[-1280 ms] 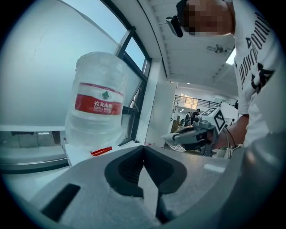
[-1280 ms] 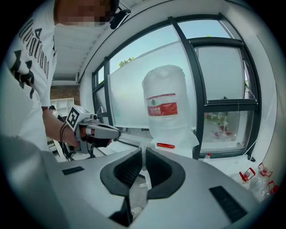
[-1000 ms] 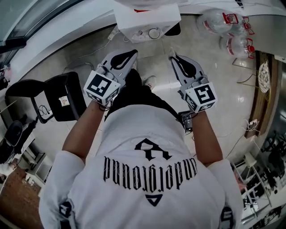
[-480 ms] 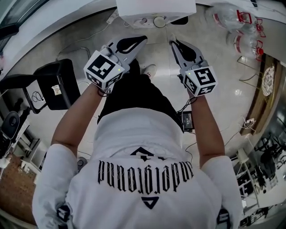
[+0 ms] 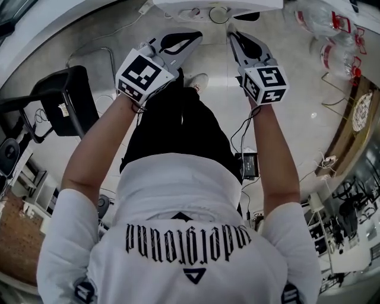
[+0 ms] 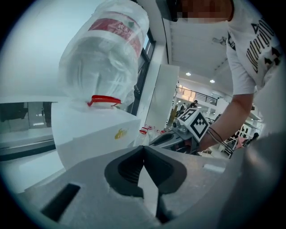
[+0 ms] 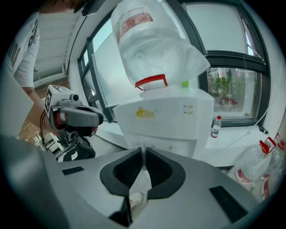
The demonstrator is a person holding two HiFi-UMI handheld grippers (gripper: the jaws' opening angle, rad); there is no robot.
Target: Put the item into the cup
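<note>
No cup and no loose item show in any view. My left gripper (image 5: 196,37) and right gripper (image 5: 230,29) are held side by side in front of the person's legs, both pointing at a white water dispenser (image 5: 214,5). The left gripper (image 6: 144,146) has its tips together with nothing between them. The right gripper (image 7: 144,149) looks the same, with only a thin slit between its tips. The dispenser (image 7: 165,116) carries an upturned bottle wrapped in clear plastic (image 7: 152,49). Each gripper shows in the other's view: the right gripper (image 6: 178,132), the left gripper (image 7: 78,117).
A black chair (image 5: 65,107) stands on the tiled floor at the left. Water jugs in plastic (image 5: 332,35) lie at the top right. A small bottle (image 7: 216,126) stands on the window ledge behind the dispenser. A black device (image 5: 248,164) hangs on a cable at the person's waist.
Both grippers have sunk lower in front of the person, still side by side. In the head view the dispenser has slid to the top edge. The jaws look unchanged.
</note>
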